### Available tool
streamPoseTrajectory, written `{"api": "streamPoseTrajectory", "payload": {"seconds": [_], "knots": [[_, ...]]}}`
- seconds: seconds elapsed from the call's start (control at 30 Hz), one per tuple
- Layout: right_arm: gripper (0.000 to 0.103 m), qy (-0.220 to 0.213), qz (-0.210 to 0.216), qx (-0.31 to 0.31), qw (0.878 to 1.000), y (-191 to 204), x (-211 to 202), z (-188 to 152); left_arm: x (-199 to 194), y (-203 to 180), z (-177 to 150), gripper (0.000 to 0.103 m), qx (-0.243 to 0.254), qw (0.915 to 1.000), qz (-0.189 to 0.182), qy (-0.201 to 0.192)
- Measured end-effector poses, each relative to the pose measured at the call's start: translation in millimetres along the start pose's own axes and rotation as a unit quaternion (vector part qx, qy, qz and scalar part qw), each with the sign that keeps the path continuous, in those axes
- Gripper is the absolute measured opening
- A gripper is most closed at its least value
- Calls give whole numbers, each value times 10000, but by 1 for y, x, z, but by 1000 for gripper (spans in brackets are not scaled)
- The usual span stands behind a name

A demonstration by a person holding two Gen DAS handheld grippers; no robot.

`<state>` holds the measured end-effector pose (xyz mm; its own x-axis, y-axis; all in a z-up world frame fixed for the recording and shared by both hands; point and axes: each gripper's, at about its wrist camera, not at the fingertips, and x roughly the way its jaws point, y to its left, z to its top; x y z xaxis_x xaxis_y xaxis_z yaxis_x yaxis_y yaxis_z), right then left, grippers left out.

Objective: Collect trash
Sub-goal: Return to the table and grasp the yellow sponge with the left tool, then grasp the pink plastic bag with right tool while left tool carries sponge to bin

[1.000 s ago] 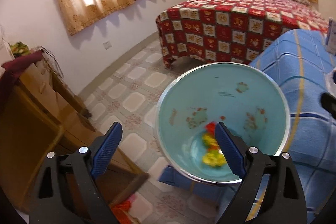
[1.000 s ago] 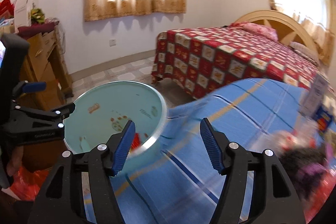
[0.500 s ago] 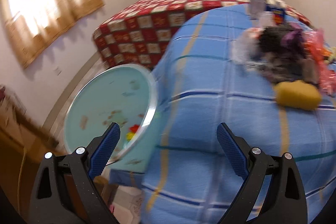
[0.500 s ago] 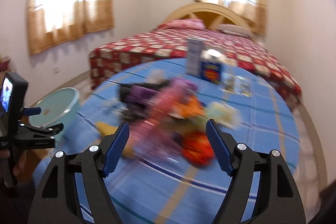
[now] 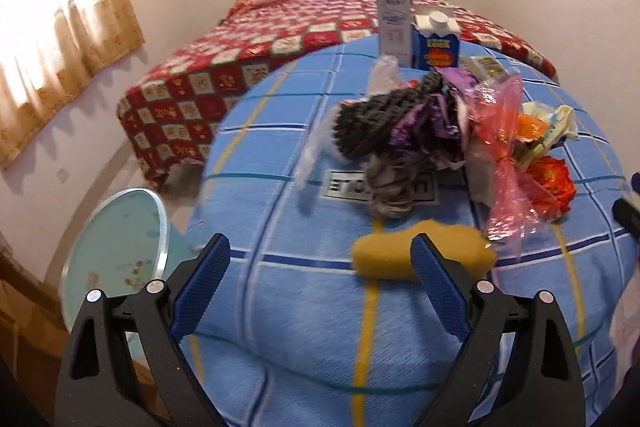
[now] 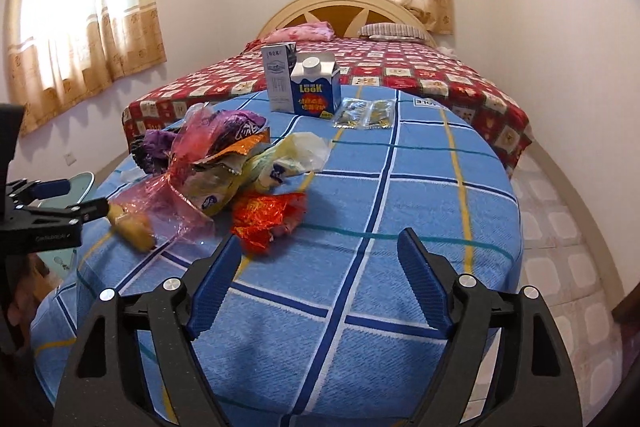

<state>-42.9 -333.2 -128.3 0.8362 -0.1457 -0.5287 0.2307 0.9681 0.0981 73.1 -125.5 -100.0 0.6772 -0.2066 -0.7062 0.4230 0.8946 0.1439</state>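
Observation:
A heap of trash lies on the round table's blue checked cloth (image 5: pixel 304 311): a yellow sponge-like lump (image 5: pixel 384 259), a dark knitted rag (image 5: pixel 372 119), pink cellophane (image 5: pixel 504 163) and a red-orange wrapper (image 5: pixel 550 179). The light-blue bin (image 5: pixel 116 239) stands on the floor left of the table. My left gripper (image 5: pixel 320 279) is open and empty, just short of the yellow lump. My right gripper (image 6: pixel 320 279) is open and empty over the cloth, with the red-orange wrapper (image 6: pixel 268 215) and pink cellophane (image 6: pixel 180 163) ahead to its left.
A white carton (image 6: pixel 280 83), a blue milk carton (image 6: pixel 316 91) and clear sachets (image 6: pixel 364 113) stand at the table's far side. A bed with a red patterned cover (image 6: pixel 400 71) is behind. Tiled floor (image 6: pixel 560 235) lies to the right.
Both grippers have swung from the bin round to the table. The trash heap now lies in front of them and the bin is off to the left. Both stay open.

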Motion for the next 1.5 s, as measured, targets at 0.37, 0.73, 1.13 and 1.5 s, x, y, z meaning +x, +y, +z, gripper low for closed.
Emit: {"api": "streamPoseTrajectory", "payload": {"seconds": [0.37,0.73,1.13,1.5], "knots": [[80,33,113,8,9999,8,4,-2,8,-23,-8,13,299,9979,-545,174],[80,-18,248,-47,9997,22,4,2,-42,29,6,8,31,9993,-186,-307],[64,230,735,-655,9949,81,32,16,-40,93,-23,8,-221,9968,768,-30],[6,636,1142,-1047,9859,105,45,11,-42,122,-29,9,-527,9935,1010,22]]}}
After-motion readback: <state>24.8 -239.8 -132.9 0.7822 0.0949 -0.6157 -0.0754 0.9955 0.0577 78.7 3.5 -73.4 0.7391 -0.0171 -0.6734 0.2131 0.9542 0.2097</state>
